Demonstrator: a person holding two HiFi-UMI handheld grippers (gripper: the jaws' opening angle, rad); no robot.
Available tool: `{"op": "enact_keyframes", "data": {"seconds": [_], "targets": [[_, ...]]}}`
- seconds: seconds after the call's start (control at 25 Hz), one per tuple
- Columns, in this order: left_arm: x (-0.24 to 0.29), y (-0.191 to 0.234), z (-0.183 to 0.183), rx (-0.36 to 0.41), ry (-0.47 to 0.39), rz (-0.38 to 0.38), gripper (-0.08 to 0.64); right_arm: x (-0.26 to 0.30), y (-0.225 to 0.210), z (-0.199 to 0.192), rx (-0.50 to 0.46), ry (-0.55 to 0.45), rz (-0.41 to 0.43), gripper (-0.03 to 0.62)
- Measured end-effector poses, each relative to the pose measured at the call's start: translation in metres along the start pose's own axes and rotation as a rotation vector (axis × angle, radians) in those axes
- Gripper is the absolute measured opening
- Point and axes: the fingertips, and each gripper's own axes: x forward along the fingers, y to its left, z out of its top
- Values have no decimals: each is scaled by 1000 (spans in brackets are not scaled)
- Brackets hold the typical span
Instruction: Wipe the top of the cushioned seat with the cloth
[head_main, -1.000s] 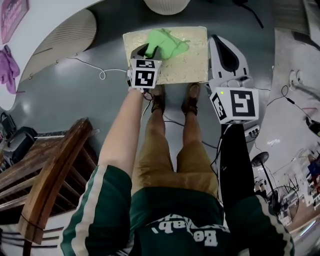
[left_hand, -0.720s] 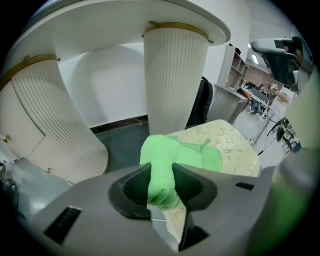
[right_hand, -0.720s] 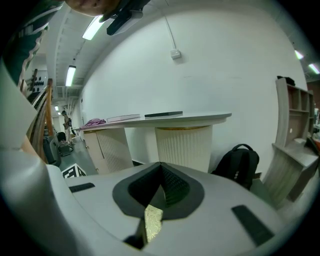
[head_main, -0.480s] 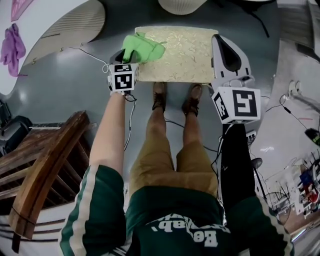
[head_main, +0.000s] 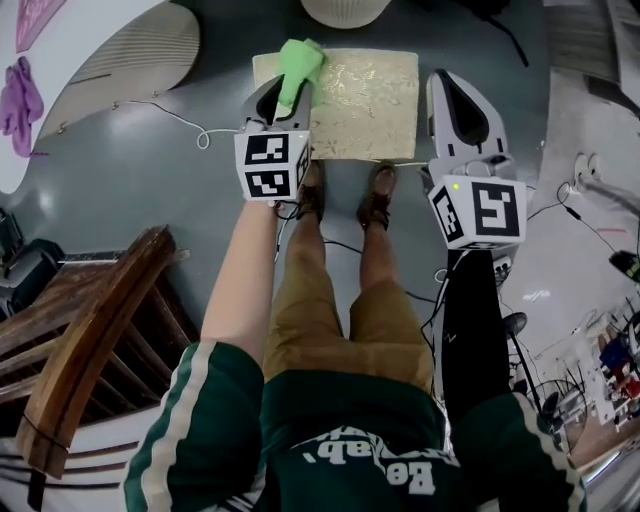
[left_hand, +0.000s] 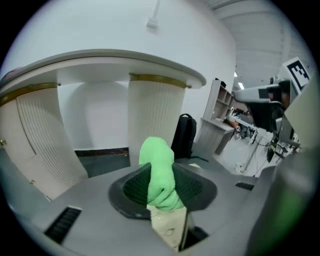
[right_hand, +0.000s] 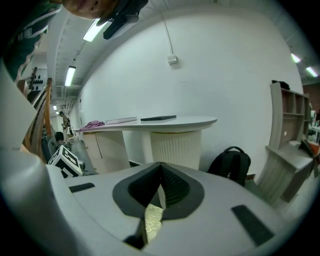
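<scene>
The cushioned seat (head_main: 365, 95) is a square, pale gold patterned pad on the floor in front of the person's feet. A bright green cloth (head_main: 299, 62) lies bunched over its left far part, and my left gripper (head_main: 282, 95) is shut on it. In the left gripper view the green cloth (left_hand: 159, 172) fills the gap between the dark jaws and sticks up past them, with a strip of the seat (left_hand: 169, 227) below. My right gripper (head_main: 458, 110) hovers just off the seat's right edge, shut and holding nothing; its own view shows the jaws meeting over a sliver of seat (right_hand: 152, 220).
A white ribbed round base (head_main: 345, 10) stands just beyond the seat. A white cable (head_main: 180, 125) trails on the grey floor at left. Wooden furniture (head_main: 90, 350) sits at lower left. A black backpack (right_hand: 230, 165) leans by a shelf.
My left gripper has carried the cloth from the seat's near left corner rightward and farther away, up along the left side. The right gripper has stayed put.
</scene>
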Motion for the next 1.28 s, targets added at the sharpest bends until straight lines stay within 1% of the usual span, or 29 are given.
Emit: {"op": "enact_keyframes", "data": {"seconds": [0.08, 0.16, 0.28, 0.44, 0.48, 0.56, 0.64, 0.72, 0.76, 0.84, 1.04, 1.16, 1.28], "targets": [[6, -41, 11, -25, -29, -63, 140, -8, -7, -2, 2, 0, -8, 8], [11, -83, 15, -57, -38, -131, 140, -17, -14, -4, 5, 2, -17, 9], [19, -142, 9, -78, -34, -224, 140, -31, -26, -11, 15, 5, -37, 8], [35, -200, -20, -89, 49, -319, 140, -46, -44, -19, 30, 9, -65, 8], [39, -210, -27, -90, 74, -333, 140, -49, -47, -20, 33, 10, -71, 8], [47, -219, -46, -89, 129, -333, 140, -55, -52, -25, 38, 14, -80, 8], [57, -221, -73, -58, 205, -321, 140, -58, -54, -29, 46, 17, -86, 8], [63, -219, -100, 6, 281, -311, 140, -59, -54, -30, 50, 15, -87, 8], [64, -216, -108, 29, 302, -308, 140, -58, -53, -30, 50, 14, -86, 8], [63, -207, -113, 41, 311, -302, 140, -57, -50, -28, 48, 13, -81, 8], [54, -170, -112, 18, 294, -261, 140, -50, -39, -23, 35, 13, -63, 8], [44, -136, -115, 21, 294, -228, 140, -41, -26, -17, 23, 8, -43, 8], [29, -92, -122, 36, 305, -181, 140, -32, -9, -9, 11, 5, -15, 8]]}}
